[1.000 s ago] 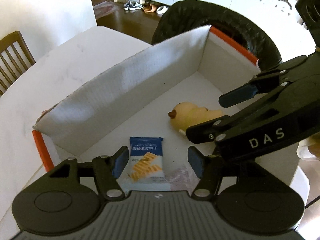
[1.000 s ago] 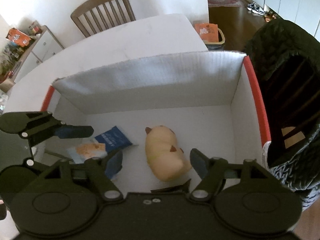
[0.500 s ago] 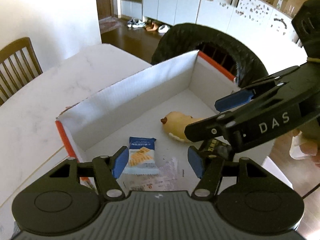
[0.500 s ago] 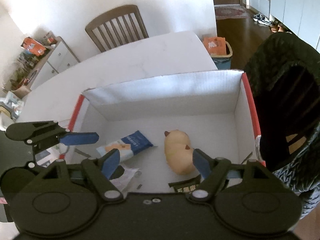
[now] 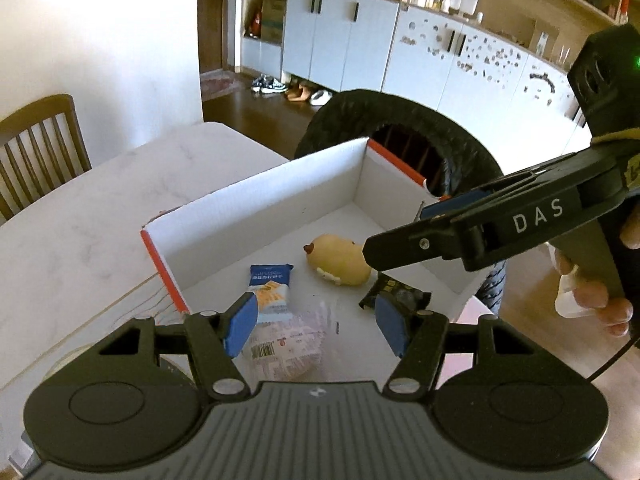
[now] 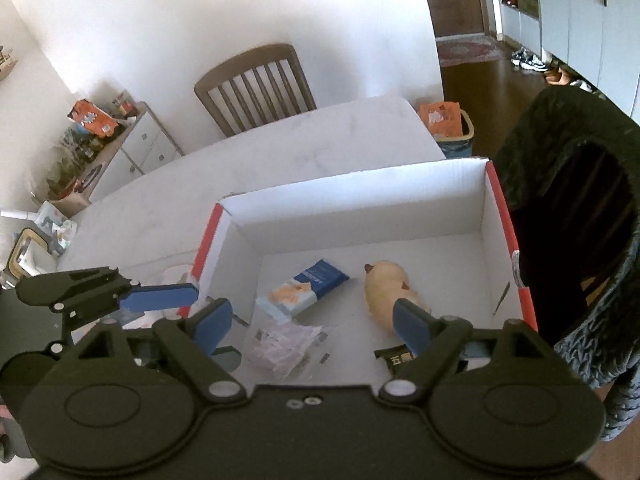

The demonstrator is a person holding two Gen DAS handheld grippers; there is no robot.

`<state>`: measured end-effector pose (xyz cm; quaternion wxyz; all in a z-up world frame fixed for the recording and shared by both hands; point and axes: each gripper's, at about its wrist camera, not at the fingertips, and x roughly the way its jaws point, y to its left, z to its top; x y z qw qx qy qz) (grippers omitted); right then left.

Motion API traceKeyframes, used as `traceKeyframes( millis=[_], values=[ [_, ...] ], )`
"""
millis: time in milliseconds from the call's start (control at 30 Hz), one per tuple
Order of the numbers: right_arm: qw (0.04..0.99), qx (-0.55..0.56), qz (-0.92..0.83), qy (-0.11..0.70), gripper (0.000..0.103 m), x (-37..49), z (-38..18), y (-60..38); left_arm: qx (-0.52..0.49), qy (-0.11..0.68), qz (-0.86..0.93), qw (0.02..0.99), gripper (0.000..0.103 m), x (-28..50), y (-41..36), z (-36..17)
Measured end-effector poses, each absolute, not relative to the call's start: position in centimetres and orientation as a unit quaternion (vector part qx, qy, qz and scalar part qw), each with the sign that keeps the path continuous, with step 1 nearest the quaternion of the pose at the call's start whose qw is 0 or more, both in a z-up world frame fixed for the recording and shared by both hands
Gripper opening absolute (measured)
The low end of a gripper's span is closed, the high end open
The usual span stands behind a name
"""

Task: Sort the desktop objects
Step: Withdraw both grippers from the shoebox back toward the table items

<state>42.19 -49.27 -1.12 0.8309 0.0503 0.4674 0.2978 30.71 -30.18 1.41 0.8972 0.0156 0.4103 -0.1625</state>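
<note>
I count four items on the floor of the one white cardboard box [image 6: 492, 236]: one blue glossy biscuit packet [image 6: 306, 288], one rounded yellow soft toy [image 6: 390, 290], one crinkled clear wrapper [image 6: 282, 342] and one black sachet [image 6: 394, 358] near the front edge. My right gripper [image 6: 314, 326] has just been opening, nothing between its jaws. My left gripper [image 5: 316, 328] is released, empty. The box sits on one white marble desk [image 6: 320, 140].

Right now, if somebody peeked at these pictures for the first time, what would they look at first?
Probably the big white box with red edges on the pale table, because a yellow duck-like toy lies on its floor. Beside the toy sit a blue snack packet, a clear crinkly wrapper and a small black packet. Both grippers, left gripper and right gripper, hover above, holding nothing.
</note>
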Motion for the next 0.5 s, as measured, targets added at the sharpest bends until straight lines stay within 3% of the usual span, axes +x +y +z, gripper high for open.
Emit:
traceKeyframes(
  millis=[267,367,500],
  values=[
    [0.838,0.059,0.298,0.454,0.091,39.5,-0.4,-48.5,0.001,0.388,-0.158,0.908,0.065,27.1,-28.4,2.4],
    [0.843,0.058,0.296,0.445,0.092,38.3,-0.1,-47.8,-0.007,0.380,-0.156,0.912,0.071,26.0,-27.6,2.7],
    [0.850,0.050,0.296,0.432,0.094,36.6,0.3,-46.4,-0.016,0.373,-0.153,0.915,0.073,24.5,-26.0,2.9]
  ],
)
